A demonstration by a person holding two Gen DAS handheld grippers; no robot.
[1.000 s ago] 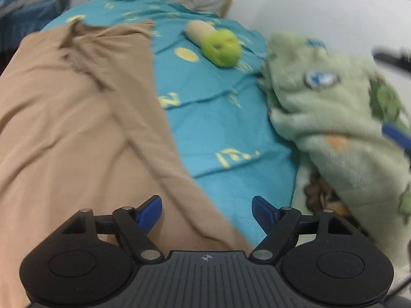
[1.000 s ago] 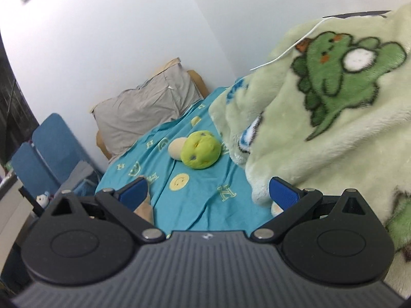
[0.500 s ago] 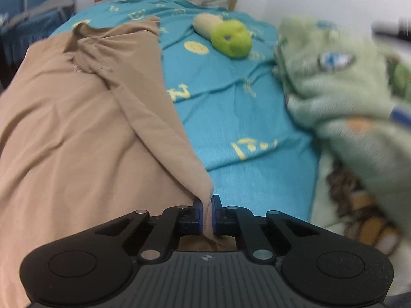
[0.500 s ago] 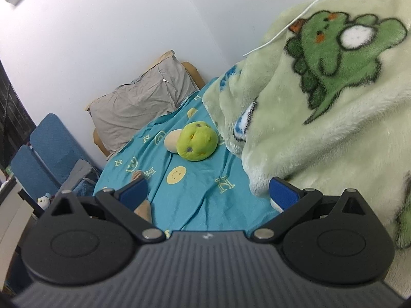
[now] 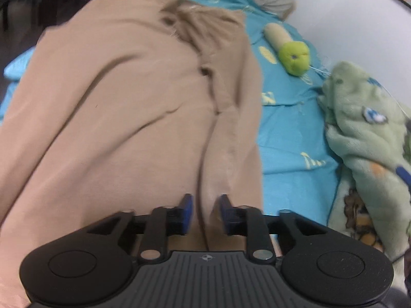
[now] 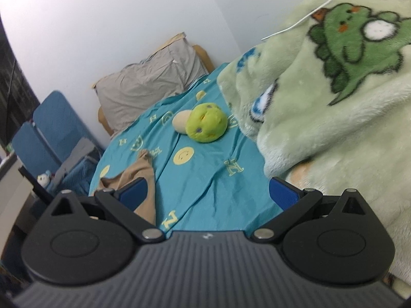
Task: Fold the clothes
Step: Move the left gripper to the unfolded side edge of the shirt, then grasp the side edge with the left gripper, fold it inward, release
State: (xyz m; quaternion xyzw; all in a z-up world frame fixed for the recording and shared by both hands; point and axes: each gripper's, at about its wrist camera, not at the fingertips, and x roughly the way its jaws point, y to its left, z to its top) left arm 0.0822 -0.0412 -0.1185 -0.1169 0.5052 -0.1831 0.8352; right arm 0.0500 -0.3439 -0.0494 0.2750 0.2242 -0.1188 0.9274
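Observation:
A tan garment [image 5: 123, 118] lies spread over the blue bed sheet [image 5: 290, 138] and fills most of the left wrist view. Its right side is folded in over the body. My left gripper [image 5: 204, 214] sits low over the garment's near edge with a ridge of tan cloth between its fingers; the jaws stand partly apart with a gap on each side of the cloth. A corner of the garment shows in the right wrist view [image 6: 138, 177]. My right gripper [image 6: 209, 192] is wide open and empty above the sheet.
A green plush toy [image 6: 205, 123] lies on the sheet toward the pillow [image 6: 149, 82]. A thick pale green dinosaur blanket [image 6: 334, 97] is heaped along the right side by the wall. Blue chairs [image 6: 51, 133] stand beside the bed at left.
My left gripper closed on the garment's right edge, carried it leftward over the body, and its jaws have now parted. The right gripper stayed open, drifting slightly.

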